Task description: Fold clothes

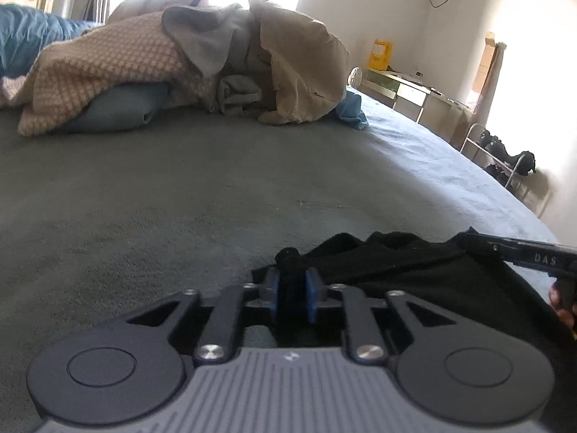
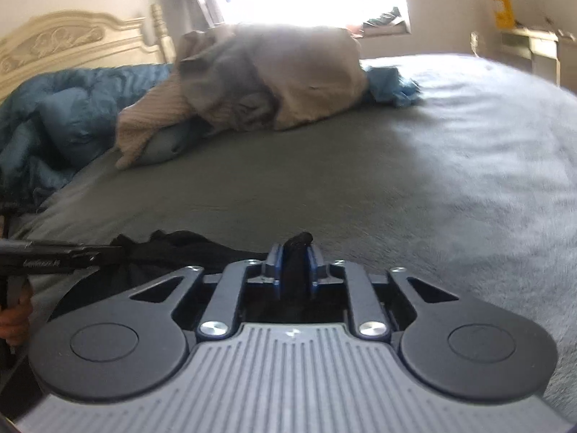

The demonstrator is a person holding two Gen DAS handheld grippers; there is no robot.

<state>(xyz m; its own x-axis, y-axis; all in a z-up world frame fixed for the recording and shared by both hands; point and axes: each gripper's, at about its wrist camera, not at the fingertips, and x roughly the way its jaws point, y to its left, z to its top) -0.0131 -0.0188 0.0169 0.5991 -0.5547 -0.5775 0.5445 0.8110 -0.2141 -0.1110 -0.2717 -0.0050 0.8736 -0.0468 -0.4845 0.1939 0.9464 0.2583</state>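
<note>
Both claws pinch bunched black cloth — the left gripper (image 1: 292, 290) and the right gripper (image 2: 295, 270) each nipping one edge of the black garment (image 1: 414, 270), apparently stretched between them low over the grey bedspread (image 1: 180, 187); probably for laying it flat to fold.

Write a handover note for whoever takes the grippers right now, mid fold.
Left gripper: shut on the black garment.
Right gripper: shut on the same garment at another spot; the cloth runs between the two.
Garment lies at the near edge of the bed. Unfolded clothes pile sits at the far end.
Done: garment gripped by both.
Left: fold it, set it down, then work through the pile.
</note>
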